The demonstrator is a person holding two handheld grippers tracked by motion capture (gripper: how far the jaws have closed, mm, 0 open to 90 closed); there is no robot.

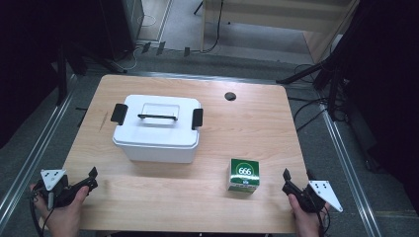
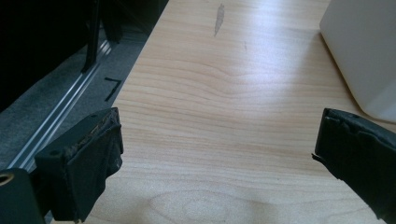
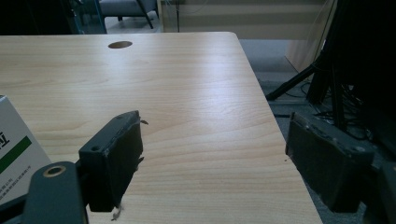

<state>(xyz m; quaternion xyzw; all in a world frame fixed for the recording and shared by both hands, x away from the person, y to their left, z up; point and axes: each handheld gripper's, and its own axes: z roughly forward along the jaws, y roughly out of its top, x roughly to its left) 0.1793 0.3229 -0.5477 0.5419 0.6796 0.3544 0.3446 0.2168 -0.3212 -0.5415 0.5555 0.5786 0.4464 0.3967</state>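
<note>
A white lidded storage box with black side latches and a thin black handle stands left of the table's middle; its white corner shows in the left gripper view. A small green and white carton marked 666 sits toward the front right, and its edge appears at the left of the right gripper view. My left gripper rests at the front left corner, open, with bare wood between its jaws. My right gripper sits at the front right corner, open and holding nothing.
The wooden table has a round cable hole near its back right. Tripod legs and cables stand on the floor to the right. A metal rail runs along the floor by the left edge.
</note>
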